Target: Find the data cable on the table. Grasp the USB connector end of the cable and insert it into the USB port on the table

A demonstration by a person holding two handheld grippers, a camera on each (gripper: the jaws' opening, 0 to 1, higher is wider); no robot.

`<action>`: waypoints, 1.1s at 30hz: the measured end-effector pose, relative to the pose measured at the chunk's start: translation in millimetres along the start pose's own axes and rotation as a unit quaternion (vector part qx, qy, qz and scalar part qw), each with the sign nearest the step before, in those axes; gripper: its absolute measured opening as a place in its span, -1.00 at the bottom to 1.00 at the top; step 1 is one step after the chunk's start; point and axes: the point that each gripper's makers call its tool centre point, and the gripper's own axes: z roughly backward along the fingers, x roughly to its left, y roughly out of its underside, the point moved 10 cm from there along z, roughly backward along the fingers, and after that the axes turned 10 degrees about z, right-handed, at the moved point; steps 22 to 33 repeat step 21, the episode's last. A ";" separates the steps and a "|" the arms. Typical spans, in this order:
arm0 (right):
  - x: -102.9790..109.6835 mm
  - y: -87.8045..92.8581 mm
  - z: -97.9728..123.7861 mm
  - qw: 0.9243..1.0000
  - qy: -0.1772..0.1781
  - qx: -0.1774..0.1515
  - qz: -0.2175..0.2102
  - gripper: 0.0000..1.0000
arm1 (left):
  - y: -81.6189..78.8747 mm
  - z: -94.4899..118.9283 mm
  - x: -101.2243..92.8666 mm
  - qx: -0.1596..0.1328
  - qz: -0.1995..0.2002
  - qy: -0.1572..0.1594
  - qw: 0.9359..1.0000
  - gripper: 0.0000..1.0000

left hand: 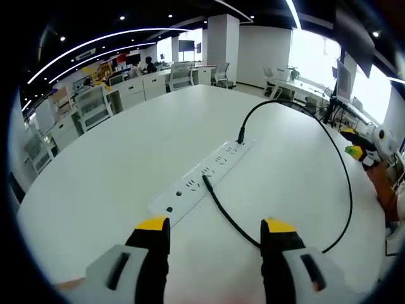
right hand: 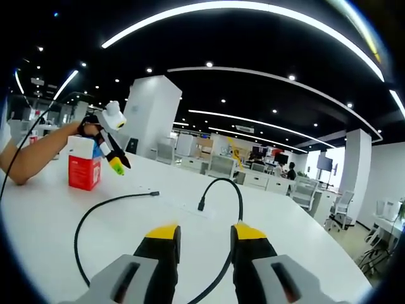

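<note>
A black data cable (left hand: 350, 190) loops over the white table (left hand: 114, 164). One end (left hand: 240, 135) stands at the far end of a white power strip (left hand: 190, 190). The other connector (left hand: 206, 182) lies on the strip's middle. My left gripper (left hand: 215, 227) hovers just short of the strip's near end, open, with nothing between its yellow-tipped jaws. In the right gripper view the cable (right hand: 77, 237) has one connector (right hand: 155, 193) lying on the table and another (right hand: 201, 206) at the strip (right hand: 180, 205). My right gripper (right hand: 205, 232) is open, and the cable runs below its jaws.
A red and white carton (right hand: 83, 166) stands on the table at the left. Beside it a person's arm (right hand: 31, 155) holds a white device with a yellow-green tip (right hand: 115, 163). Office desks and chairs (left hand: 95, 104) stand beyond the table's edge.
</note>
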 end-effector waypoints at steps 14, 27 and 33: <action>1.1 -1.1 1.3 1.000 0.000 -0.002 0.000 -0.32 | 1.7 1.4 -0.6 0.000 0.000 0.000 1.000 0.15; 1.2 -0.7 1.0 1.000 0.000 0.000 0.002 -0.32 | 2.1 1.6 -1.0 0.000 0.000 0.000 1.000 0.15; 1.2 -0.7 1.0 1.000 0.000 0.000 0.002 -0.32 | 2.1 1.6 -1.0 0.000 0.000 0.000 1.000 0.15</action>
